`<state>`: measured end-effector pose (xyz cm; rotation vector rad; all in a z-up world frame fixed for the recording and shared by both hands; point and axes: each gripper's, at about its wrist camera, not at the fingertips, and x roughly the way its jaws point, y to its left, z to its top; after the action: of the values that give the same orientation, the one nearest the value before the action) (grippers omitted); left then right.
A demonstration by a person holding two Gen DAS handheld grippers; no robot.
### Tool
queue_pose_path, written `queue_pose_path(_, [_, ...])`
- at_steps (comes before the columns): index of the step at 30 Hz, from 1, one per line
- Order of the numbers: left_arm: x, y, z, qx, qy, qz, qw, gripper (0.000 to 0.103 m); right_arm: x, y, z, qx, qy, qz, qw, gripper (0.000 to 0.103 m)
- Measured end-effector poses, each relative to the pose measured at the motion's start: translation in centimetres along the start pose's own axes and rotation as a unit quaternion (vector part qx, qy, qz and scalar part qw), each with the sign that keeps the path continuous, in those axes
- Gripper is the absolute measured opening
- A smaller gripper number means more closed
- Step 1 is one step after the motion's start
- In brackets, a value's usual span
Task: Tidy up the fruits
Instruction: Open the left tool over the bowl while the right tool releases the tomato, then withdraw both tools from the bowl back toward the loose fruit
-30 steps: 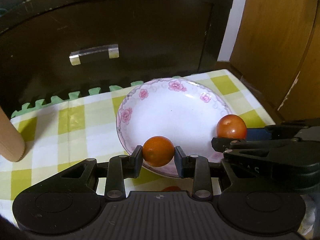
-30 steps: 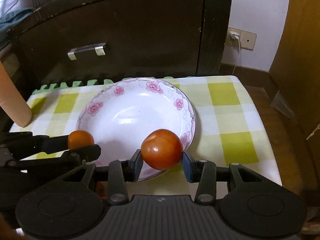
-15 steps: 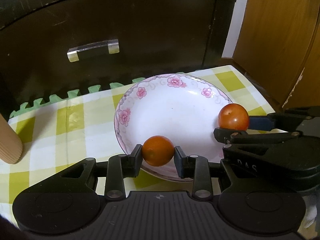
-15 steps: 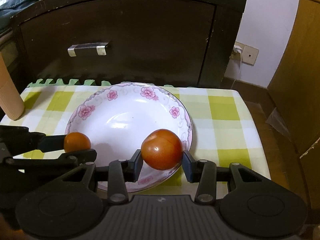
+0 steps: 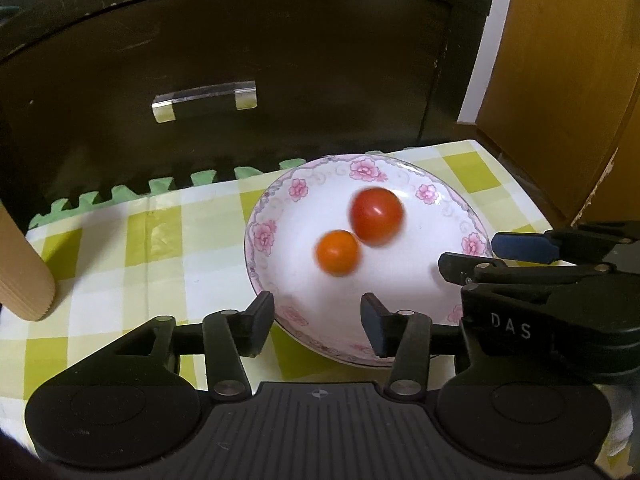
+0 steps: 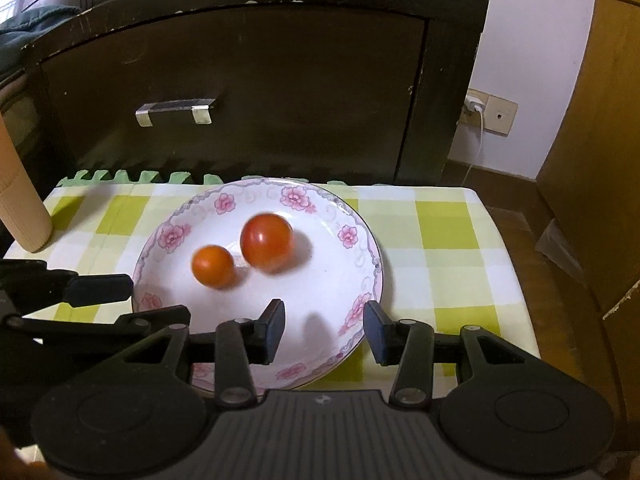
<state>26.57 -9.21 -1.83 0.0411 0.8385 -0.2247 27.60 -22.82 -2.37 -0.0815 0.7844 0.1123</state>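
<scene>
A white plate with pink flowers sits on a yellow-checked cloth. Inside it lie a small orange tomato and a larger red tomato, side by side and blurred with motion. My left gripper stands open over the plate's near rim with nothing between its fingers. My right gripper is open too, above the near right rim. In the left wrist view the right gripper reaches in from the right edge; in the right wrist view the left gripper comes in from the left.
A dark wooden cabinet with a metal handle stands right behind the table. A tan ribbed cylinder leans at the table's left. Green foam matting edges the back. A wooden door is on the right.
Both grippers have opened and let go of their tomatoes, which dropped into the plate and are rolling near its middle. Both grippers have risen and drawn back a little.
</scene>
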Motion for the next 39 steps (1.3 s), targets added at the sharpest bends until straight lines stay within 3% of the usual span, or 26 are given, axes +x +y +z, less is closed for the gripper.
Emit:
queue_pose_path(18, [-3.0,-0.4,0.0,0.007,-0.023,0.007,0.9997,0.059,-2.7,0.4,-0.2,0.016,-0.015,-0.002,1.0,0.042])
queue_pose_path(39, [-9.0,-0.4,-3.4,0.011,-0.034,0.012,0.9993,0.058,-8.5,2.7,-3.2,0.026,-0.022,0.02,0.999,0.042])
